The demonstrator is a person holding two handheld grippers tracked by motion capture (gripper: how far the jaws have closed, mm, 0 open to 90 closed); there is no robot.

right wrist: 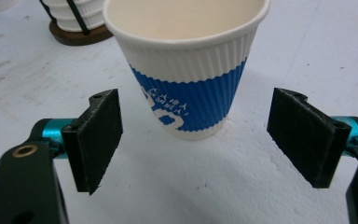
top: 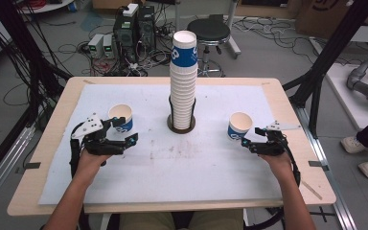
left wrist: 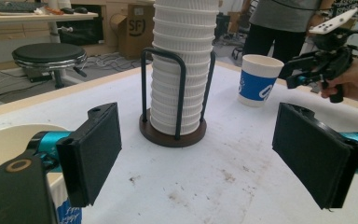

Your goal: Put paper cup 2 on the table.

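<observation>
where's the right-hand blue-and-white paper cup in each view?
High view: the blue-and-white ribbed paper cup stands right of centre, just ahead of the right hand-held gripper.
Left gripper view: upper right, right of the stack.
Right gripper view: centre, beyond the open jaws.
Shared landmark: the tall stack of white paper cups in a black wire holder.

A: The right paper cup [right wrist: 189,70] is ribbed white with a blue band carrying white lettering, cream inside. The left paper cup [top: 121,117] wears the same white and blue.

B: And the cup stack [top: 182,81]?

A: White ribbed rims, a blue band on the top cup, in a black wire holder on a dark brown base [left wrist: 172,135].

B: The grippers?

A: The right gripper [right wrist: 196,140] has black pads and teal fittings; the left gripper [left wrist: 198,149] matches. The mat [top: 182,167] is white with brownish stains, on a pale wood table [top: 52,139].
</observation>
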